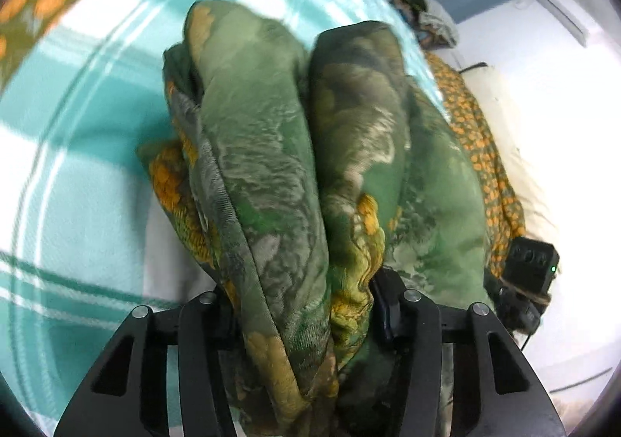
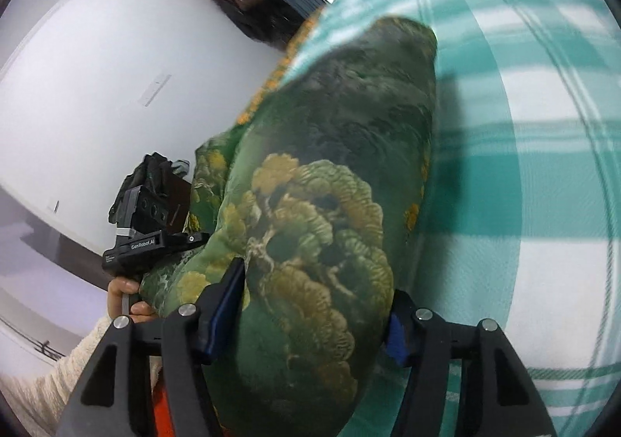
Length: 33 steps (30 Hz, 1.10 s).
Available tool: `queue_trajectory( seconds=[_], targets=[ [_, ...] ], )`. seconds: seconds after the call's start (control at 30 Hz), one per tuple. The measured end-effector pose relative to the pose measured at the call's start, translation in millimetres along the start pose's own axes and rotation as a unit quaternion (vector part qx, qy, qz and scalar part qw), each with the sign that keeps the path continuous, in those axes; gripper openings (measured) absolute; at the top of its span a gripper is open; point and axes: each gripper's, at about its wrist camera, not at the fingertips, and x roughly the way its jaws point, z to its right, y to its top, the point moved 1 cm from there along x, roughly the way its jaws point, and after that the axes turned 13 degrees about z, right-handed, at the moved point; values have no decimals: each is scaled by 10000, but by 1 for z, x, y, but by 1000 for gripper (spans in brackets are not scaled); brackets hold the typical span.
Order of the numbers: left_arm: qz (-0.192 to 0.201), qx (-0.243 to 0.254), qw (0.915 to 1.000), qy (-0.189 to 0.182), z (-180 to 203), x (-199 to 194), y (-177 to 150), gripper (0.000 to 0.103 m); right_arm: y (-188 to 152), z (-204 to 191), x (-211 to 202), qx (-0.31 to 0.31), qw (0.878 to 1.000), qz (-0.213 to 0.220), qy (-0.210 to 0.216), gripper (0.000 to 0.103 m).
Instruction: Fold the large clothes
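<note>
Both the left gripper and right gripper are clamped on a thickly bundled green garment above the checked bedspread, folding apparently well advanced, laying down outstanding.

The cloth is green, marbled with grey-white, and carries mustard-yellow scalloped flower shapes; the right wrist view shows one large yellow-green bloom on it. The bedcover beneath is a teal-and-white check with thin dark teal lines. A second fabric, at 3 o'clock from the cloth, is olive with orange spots, and both grippers are black.
</note>
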Motion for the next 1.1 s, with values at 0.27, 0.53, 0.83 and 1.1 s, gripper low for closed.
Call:
queue_trajectory(
  seconds=[0.27,0.53,0.83,1.1],
  targets=[
    [460,413,9981,-23,38,30,91,50,72,7,3,-275,9975,534,364,63],
    [335,325,9983,335,16,123,145,51,92,1,1,38,9984,389,411,63],
    [510,210,9978,371,-16,132,124,84,61,43,28,526,9977,83,418,78],
    [1406,1584,9672,1403,58,58,87,100,64,-22,-30,-831,9913,448,-917,84]
  ],
)
